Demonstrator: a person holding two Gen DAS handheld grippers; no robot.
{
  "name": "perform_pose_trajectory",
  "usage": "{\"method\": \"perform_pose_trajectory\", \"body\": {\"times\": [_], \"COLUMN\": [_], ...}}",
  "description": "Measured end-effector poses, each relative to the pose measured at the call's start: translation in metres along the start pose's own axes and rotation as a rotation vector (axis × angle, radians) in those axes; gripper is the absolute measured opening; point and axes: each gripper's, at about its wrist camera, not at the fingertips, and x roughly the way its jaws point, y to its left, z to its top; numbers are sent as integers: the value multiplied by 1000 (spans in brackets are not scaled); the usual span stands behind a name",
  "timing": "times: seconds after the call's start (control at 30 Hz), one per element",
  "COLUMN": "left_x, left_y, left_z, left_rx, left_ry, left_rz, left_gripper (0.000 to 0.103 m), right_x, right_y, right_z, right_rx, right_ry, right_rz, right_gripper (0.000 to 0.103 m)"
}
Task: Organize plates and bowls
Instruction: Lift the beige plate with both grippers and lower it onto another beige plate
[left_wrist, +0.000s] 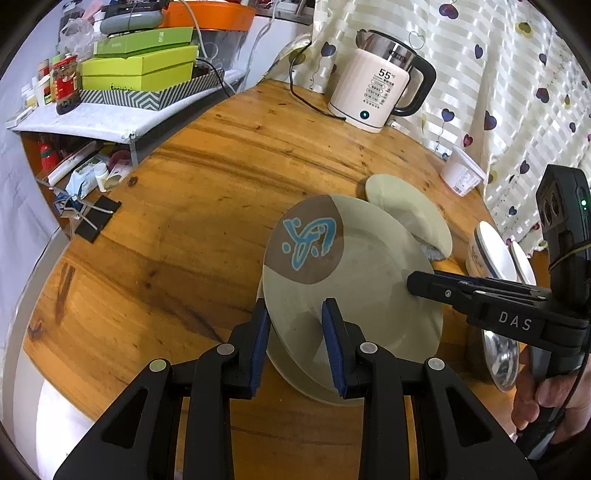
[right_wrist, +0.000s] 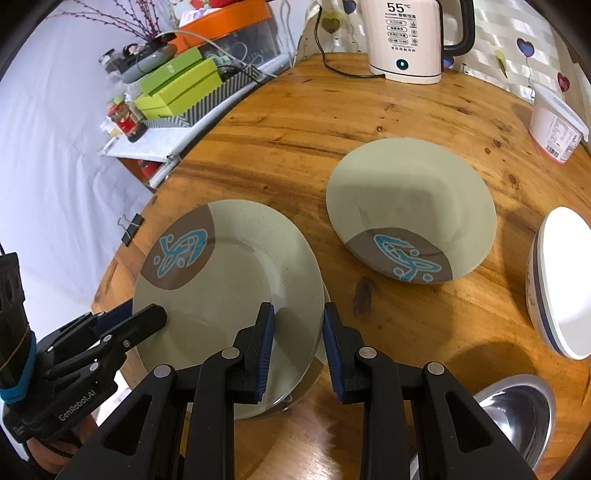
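A green plate (left_wrist: 351, 280) (right_wrist: 229, 295) with a brown patch and a blue motif is held at two sides. My left gripper (left_wrist: 295, 306) is shut on its near rim and shows at the lower left of the right wrist view (right_wrist: 144, 314). My right gripper (right_wrist: 298, 308) is shut on the opposite rim and reaches in from the right in the left wrist view (left_wrist: 417, 284). Directly under the held plate lies a second green plate (left_wrist: 291, 376), mostly hidden. A deep green dish (right_wrist: 410, 206) with the same motif sits beyond on the wooden table (right_wrist: 295, 122).
A white bowl with a blue rim (right_wrist: 561, 284) and a steel bowl (right_wrist: 517, 410) sit at the right. A kettle (right_wrist: 406, 37) with its cord and a white tub (right_wrist: 554, 125) stand at the back. A binder clip (left_wrist: 92, 218) is on the left table edge, beside a cluttered shelf (left_wrist: 140, 74).
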Motion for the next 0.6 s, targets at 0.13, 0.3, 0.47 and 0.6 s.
{"method": "perform_pose_trajectory", "body": {"times": [0.13,0.3,0.47,0.6], "left_x": [5,9,10,11], "left_y": [-1,-1,-1,-1], "left_z": [-4,-8,-8,-8], "left_rx": [1,6,6,8], "left_ry": [16,29,28,27], "left_rz": [1,6,20,26], "left_gripper": [30,30,30,30], "right_x": [3,7,10,12], "right_y": [-2,-6,-4,-3], "right_z": [-4,-7,-7,-7], "right_rx": [3,9,2,-8], "right_ry": [9,20,22,22], "right_rz": [-7,-9,-10,-13], "right_gripper": [26,26,26,27]}}
